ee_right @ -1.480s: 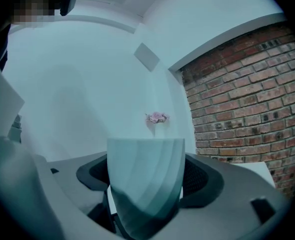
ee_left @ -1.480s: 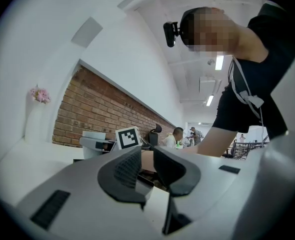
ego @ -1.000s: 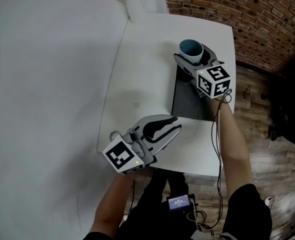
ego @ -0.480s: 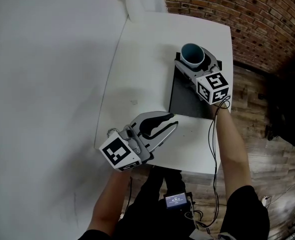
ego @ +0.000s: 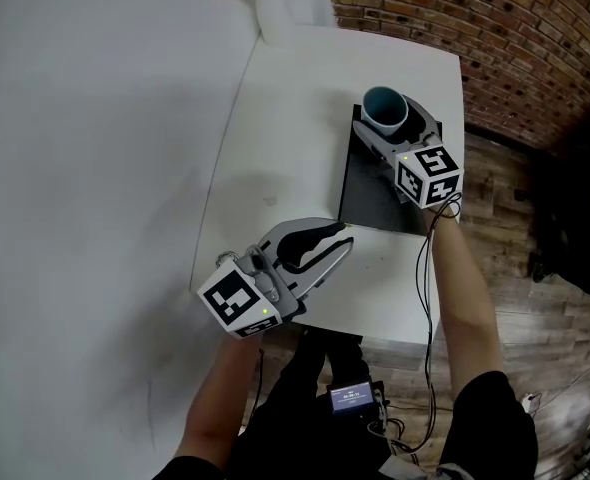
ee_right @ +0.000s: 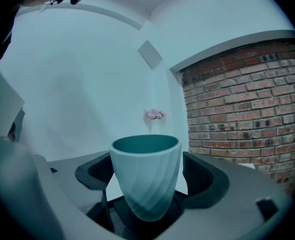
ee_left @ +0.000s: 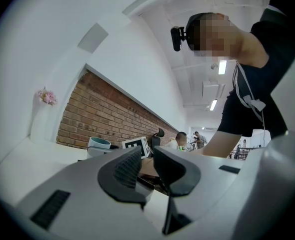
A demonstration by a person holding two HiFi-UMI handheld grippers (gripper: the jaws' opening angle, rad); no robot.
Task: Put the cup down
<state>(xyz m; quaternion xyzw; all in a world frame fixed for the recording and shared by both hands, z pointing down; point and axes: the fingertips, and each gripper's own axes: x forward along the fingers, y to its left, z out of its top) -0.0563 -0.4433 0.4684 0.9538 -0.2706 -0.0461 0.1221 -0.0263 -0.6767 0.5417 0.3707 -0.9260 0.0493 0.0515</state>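
A: Quick, where's the cup and what's holding it?
B: Cup [ee_right: 146,171] is clamped upright between the pads [ee_right: 200,176] of the right tool [ego: 393,123]. It's over the far end of the dark mat [ego: 368,196], roughly 1 o'clock on the counter [ego: 295,98]. Left tool [ego: 343,240] sits at 7 o'clock, jaws nearly together, nothing in them.
A: Risks?
B: Cup tapers to a narrow foot, so the pads only meet the wide upper wall. I'd guess it could slip or tip if let go before the foot is down. Can't tell if it touches the mat yet. The mat runs near the 3 o'clock counter edge, so a tipped cup might roll off.
A: Surfaces?
B: Cup is teal, matte, with swirled ribs; looks ceramic. Pads are black and ribbed. Mat is flat and dark, counter smooth white.
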